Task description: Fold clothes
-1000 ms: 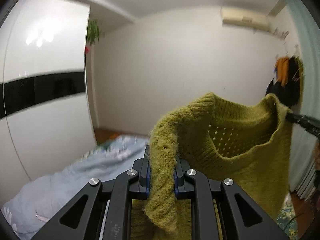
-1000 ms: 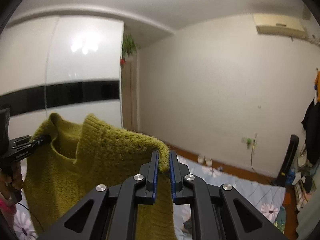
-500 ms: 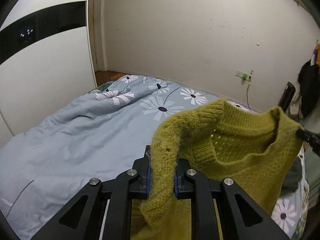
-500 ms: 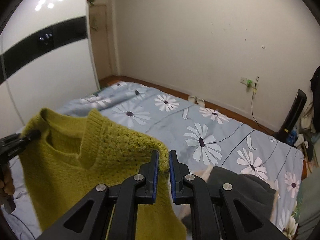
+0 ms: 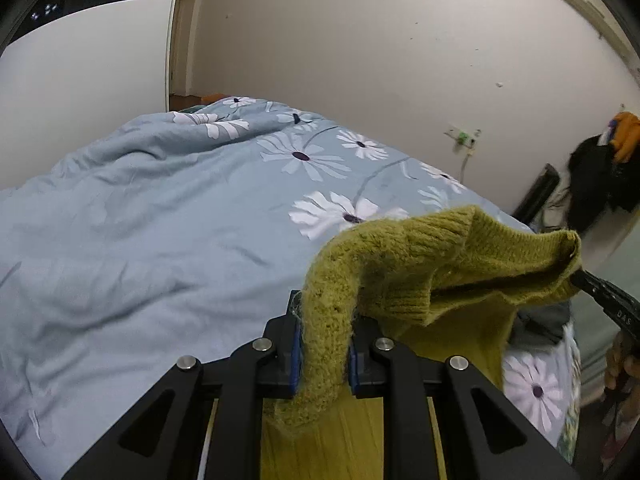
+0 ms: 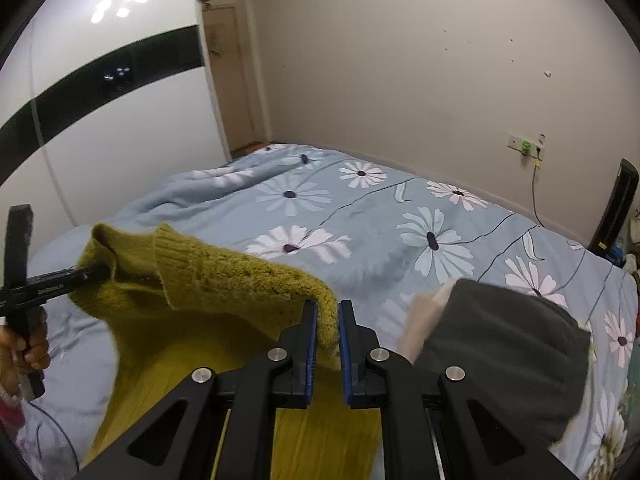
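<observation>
Bed point(image 5: 132, 240) with blue daisy duvet point(image 6: 360, 216) fills both views. Green knit sweater point(image 5: 420, 264) hangs in the air above it, stretched between both grippers by its shoulders, body drooping down. Dark grey garment point(image 6: 504, 352) lies on the duvet, just right of the right gripper. Left gripper point(image 5: 323, 344): jaws clamped on a thick bunch of sweater knit. Right gripper point(image 6: 328, 332): jaws nearly closed, pinching the sweater edge.

Cream walls point(image 6: 400, 60), a glossy white wardrobe point(image 6: 100, 128) with black band, a daisy-print blue duvet point(image 6: 360, 208).
</observation>
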